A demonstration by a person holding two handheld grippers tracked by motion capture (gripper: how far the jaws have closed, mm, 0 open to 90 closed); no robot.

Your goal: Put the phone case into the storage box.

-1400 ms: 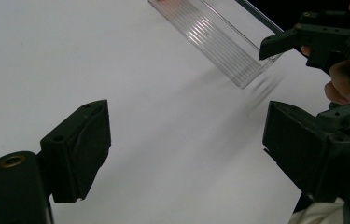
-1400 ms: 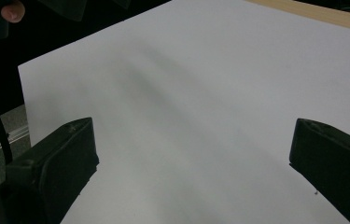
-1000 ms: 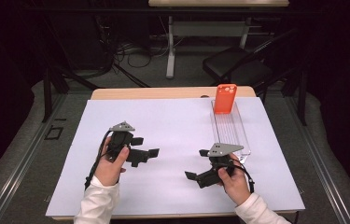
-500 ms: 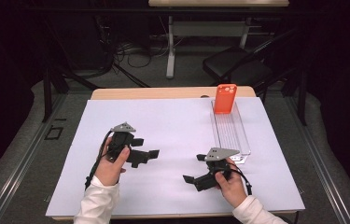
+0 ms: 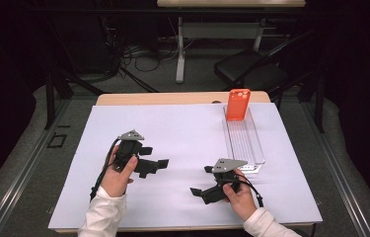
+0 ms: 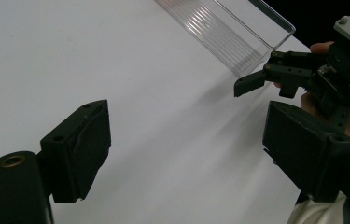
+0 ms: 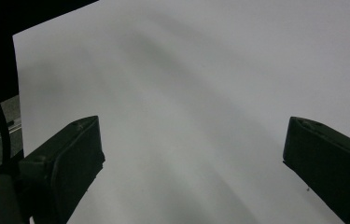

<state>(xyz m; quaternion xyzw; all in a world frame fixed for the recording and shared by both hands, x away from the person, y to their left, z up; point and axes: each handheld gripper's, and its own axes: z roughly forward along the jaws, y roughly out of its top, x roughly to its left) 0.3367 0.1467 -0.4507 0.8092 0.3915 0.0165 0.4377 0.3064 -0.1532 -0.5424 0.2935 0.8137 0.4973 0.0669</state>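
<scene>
An orange phone-shaped case stands upright at the far end of a clear plastic tray on the right of the white sheet. My left gripper rests left of centre, jaws pointing right, open and holding nothing. My right gripper sits near the tray's near end, jaws pointing left, open over bare white sheet. In the left gripper view the right gripper appears at upper right beside the tray's corner. The two grippers face each other, well apart.
The white sheet covers a wooden table whose far edge shows. A dark chair and another table's legs stand beyond it, with cables on the floor. Floor rails run along both sides.
The right hand has sunk a little toward the sheet and drifted toward the near edge and left. The left hand has stayed where it was.
</scene>
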